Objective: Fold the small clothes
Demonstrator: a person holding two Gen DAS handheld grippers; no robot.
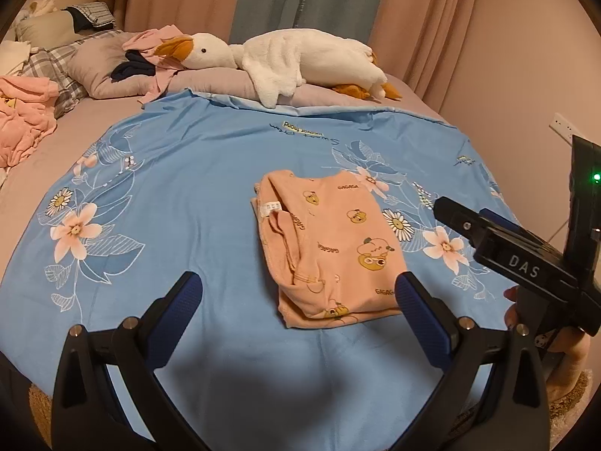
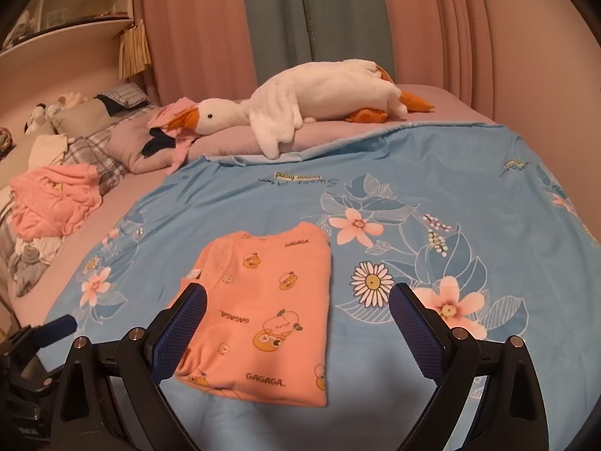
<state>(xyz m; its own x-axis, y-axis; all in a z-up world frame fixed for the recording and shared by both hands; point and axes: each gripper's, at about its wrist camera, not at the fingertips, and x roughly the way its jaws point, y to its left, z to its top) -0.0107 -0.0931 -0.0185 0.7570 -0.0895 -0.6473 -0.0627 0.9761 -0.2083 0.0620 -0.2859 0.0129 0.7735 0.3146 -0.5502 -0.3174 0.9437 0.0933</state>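
A small orange garment [image 1: 330, 248] with cartoon prints lies folded into a neat rectangle on the blue floral bedspread [image 1: 169, 203]. It also shows in the right wrist view [image 2: 266, 315]. My left gripper [image 1: 296, 297] is open and empty, hovering just in front of the garment's near edge. My right gripper [image 2: 296, 323] is open and empty above the garment's near half. The right gripper body also shows at the right of the left wrist view [image 1: 518, 259], beside the garment.
A white plush goose [image 1: 293, 56] lies on pillows at the far side of the bed. A pile of pink clothes [image 2: 56, 199] sits at the left by plaid pillows [image 1: 56, 67]. Curtains [image 2: 300, 18] hang behind.
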